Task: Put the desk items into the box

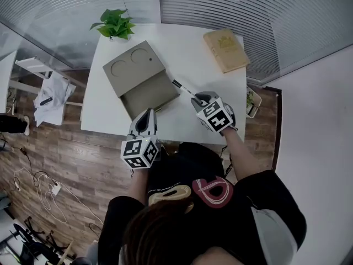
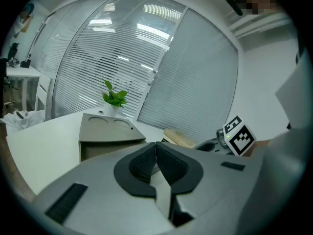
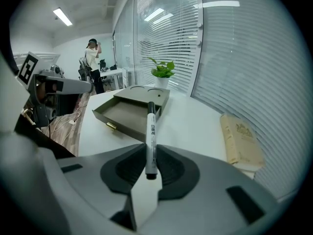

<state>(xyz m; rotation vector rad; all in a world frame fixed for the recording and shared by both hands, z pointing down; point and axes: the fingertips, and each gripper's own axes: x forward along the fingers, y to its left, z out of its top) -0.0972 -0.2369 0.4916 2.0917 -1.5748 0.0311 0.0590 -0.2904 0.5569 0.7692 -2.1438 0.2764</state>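
Observation:
A khaki box point(image 1: 135, 65) stands on the white table point(image 1: 190, 51), its drawer point(image 1: 153, 93) pulled out toward me. My right gripper point(image 1: 197, 97) is shut on a black and white marker point(image 1: 182, 87), whose tip points at the drawer's right corner. In the right gripper view the marker point(image 3: 150, 136) sits clamped between the pads point(image 3: 171, 168) and sticks out toward the box point(image 3: 132, 109). My left gripper point(image 1: 148, 112) hovers at the table's front edge just below the drawer. Its jaws point(image 2: 156, 148) are shut with nothing in them.
A tan book point(image 1: 226, 49) lies at the table's far right corner and a potted plant point(image 1: 115, 24) at the far left. A chair with white cloth point(image 1: 49, 93) stands left of the table. Cables point(image 1: 44, 192) lie on the wooden floor. A person point(image 3: 93, 62) stands far off.

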